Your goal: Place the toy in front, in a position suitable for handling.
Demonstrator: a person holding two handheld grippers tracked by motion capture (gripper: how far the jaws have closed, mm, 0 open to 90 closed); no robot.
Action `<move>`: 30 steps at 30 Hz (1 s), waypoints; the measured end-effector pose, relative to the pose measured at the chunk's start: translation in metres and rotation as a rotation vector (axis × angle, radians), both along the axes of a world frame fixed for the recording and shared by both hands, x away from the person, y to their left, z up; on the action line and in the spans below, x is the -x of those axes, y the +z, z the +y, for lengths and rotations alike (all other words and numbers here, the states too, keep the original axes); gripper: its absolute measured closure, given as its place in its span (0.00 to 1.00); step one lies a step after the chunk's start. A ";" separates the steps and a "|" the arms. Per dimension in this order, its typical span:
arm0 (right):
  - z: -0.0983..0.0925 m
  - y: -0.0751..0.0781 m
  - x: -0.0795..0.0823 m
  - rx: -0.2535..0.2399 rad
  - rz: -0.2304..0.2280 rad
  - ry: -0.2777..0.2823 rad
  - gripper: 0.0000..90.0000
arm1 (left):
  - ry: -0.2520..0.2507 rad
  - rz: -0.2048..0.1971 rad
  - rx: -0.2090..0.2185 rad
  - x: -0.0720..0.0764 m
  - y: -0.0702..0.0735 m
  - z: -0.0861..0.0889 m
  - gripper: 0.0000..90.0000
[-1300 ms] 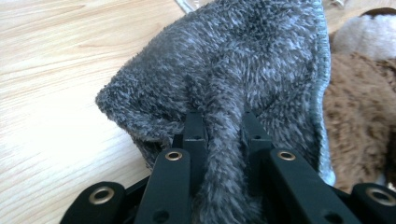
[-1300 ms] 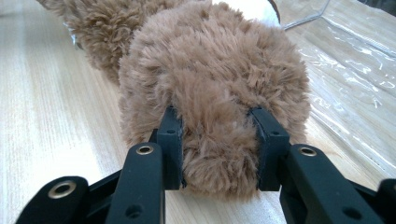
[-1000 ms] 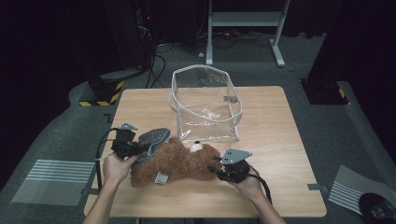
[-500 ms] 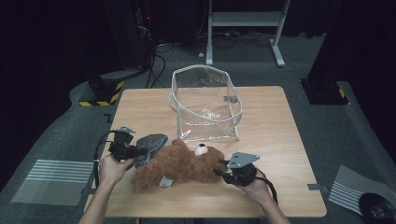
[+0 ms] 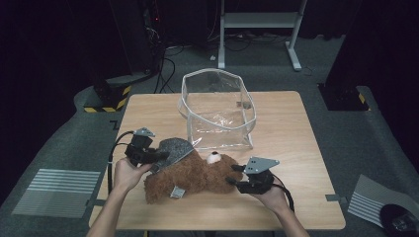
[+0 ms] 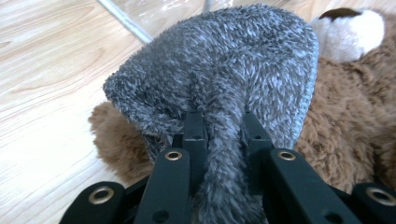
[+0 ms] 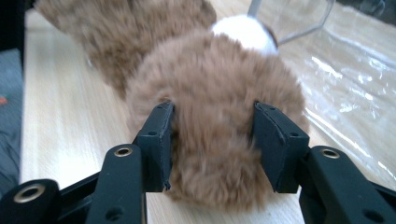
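A brown teddy bear (image 5: 192,175) lies on its side on the wooden table (image 5: 296,138), a grey plush hat (image 5: 173,148) at its upper end. My left gripper (image 5: 160,157) is shut on a fold of the grey hat (image 6: 224,70), and the fur is pinched between its jaws (image 6: 219,126). My right gripper (image 5: 234,175) sits at the bear's right end. Its jaws have just been opening. A rounded brown plush part (image 7: 215,93) still fills the gap, and both pads (image 7: 161,140) touch it.
A clear plastic bag (image 5: 217,116) stands open just behind the bear, mid-table; its wall (image 7: 336,84) is close beside my right gripper. Bare wood lies to the right and front of the bear. Dark floor, cables and a stand surround the table.
The left hand has lifted slightly and drawn the grey hat with it. The bear has shifted a little. The right gripper's jaws stand a bit wider around the brown plush.
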State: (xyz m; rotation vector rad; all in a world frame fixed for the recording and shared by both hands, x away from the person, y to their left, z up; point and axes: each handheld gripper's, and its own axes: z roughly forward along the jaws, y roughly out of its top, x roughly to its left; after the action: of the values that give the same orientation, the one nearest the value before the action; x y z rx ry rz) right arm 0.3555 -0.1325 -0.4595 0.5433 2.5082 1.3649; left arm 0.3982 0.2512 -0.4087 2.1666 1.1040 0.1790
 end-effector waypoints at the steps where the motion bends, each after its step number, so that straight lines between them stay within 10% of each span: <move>1: -0.004 0.004 0.000 -0.036 0.001 0.001 0.55 | 0.001 0.000 0.007 0.001 0.000 0.000 0.85; 7: 0.000 0.015 -0.003 -0.058 -0.003 0.000 0.53 | -0.037 -0.016 0.143 0.000 0.016 0.003 0.85; 14: 0.011 0.021 -0.004 -0.072 -0.016 0.010 0.52 | -0.135 0.021 0.031 -0.002 0.018 -0.028 0.85; 30: 0.055 0.040 -0.024 -0.086 0.025 0.021 0.51 | -0.189 0.043 0.115 -0.004 -0.004 -0.036 0.83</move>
State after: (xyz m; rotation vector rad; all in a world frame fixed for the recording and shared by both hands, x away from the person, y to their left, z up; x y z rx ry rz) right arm 0.3796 -0.0774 -0.4196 0.5554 2.4915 1.4881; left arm 0.4023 0.2153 -0.4123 2.1643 0.9033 -0.0161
